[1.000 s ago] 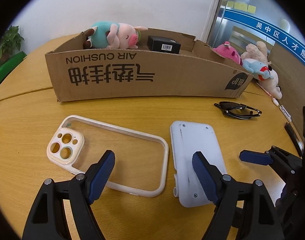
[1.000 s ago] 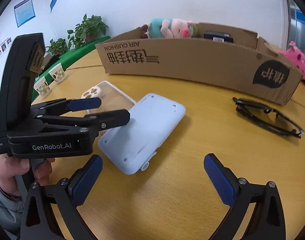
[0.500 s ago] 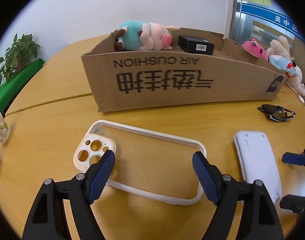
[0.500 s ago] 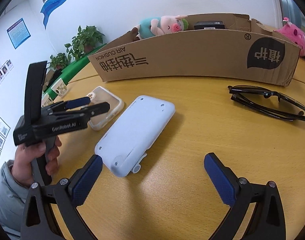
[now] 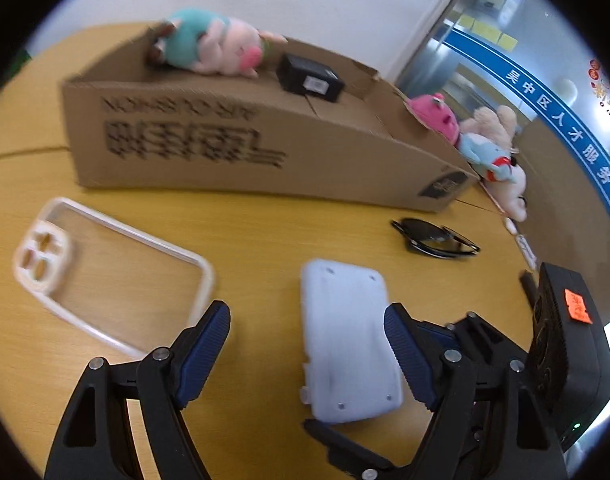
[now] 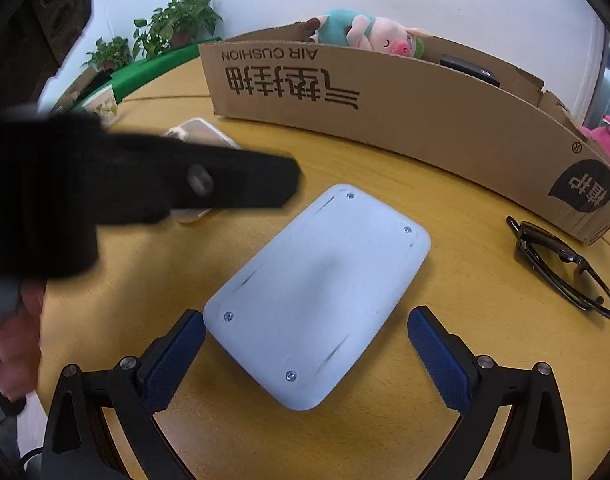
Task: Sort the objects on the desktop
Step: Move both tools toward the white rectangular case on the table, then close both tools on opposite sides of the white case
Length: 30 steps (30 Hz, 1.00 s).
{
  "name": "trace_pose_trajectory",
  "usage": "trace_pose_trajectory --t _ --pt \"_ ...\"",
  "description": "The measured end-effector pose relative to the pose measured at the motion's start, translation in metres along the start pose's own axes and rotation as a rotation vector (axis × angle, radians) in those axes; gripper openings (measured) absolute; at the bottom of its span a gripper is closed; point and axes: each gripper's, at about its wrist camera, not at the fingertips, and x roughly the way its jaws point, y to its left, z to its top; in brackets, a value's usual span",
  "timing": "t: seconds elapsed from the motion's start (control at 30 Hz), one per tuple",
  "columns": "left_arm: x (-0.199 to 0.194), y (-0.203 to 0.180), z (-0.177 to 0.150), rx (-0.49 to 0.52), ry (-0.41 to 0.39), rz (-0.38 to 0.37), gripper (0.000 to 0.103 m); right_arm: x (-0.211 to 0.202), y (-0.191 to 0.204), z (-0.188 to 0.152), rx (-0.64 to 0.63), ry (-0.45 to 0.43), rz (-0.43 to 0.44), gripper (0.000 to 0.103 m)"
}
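Note:
A pale blue flat device lies on the wooden table, also in the left wrist view. My right gripper is open, its fingers on either side of the device's near end. My left gripper is open just above the table, with the device's left edge between its fingers. A clear phone case lies to the left. Black sunglasses lie to the right. A cardboard box behind holds a pig plush and a small black box.
Pink and beige plush toys lie past the box's right end. Paper cups and potted plants stand at the far left. The left gripper's body crosses the right wrist view.
My left gripper has swung right from the phone case toward the pale blue device. My right gripper has moved forward, so its fingers now flank the device's near end.

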Motion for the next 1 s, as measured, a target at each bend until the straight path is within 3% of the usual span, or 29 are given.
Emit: trace_pose_trajectory --t 0.07,0.13,0.2,0.3,0.43,0.5,0.6,0.67,0.8,1.0 --pt "0.012 -0.009 -0.003 0.005 0.034 -0.043 0.078 -0.002 -0.007 -0.002 0.006 -0.002 -0.003 0.098" --pt "0.020 -0.017 -0.006 0.024 0.058 -0.070 0.077 -0.007 -0.013 -0.007 0.002 -0.008 -0.015 0.088" --pt "0.032 -0.026 -0.011 0.035 0.096 -0.113 0.061 -0.014 -0.018 -0.013 -0.009 -0.019 -0.012 0.070" --pt "0.035 -0.035 -0.014 0.056 0.088 -0.092 0.048 -0.023 -0.025 -0.021 -0.026 -0.026 0.002 0.063" --pt "0.038 -0.034 -0.018 0.006 0.096 -0.159 0.041 -0.033 -0.039 -0.029 0.016 -0.024 0.036 0.070" --pt "0.040 -0.036 -0.019 -0.005 0.101 -0.177 0.039 -0.033 -0.047 -0.028 0.060 -0.028 0.062 0.091" --pt "0.040 -0.041 -0.019 -0.003 0.100 -0.166 0.039 -0.031 -0.049 -0.019 0.097 -0.040 0.065 0.093" --pt "0.040 -0.040 -0.019 -0.014 0.105 -0.177 0.038 -0.025 -0.046 -0.013 0.082 -0.032 0.015 0.091" --pt "0.039 -0.040 -0.021 -0.022 0.108 -0.183 0.038 -0.021 -0.043 -0.014 0.069 -0.028 -0.032 0.070" --pt "0.026 -0.047 -0.014 0.006 0.074 -0.172 0.035 -0.025 -0.041 -0.011 0.071 -0.024 -0.037 0.069"
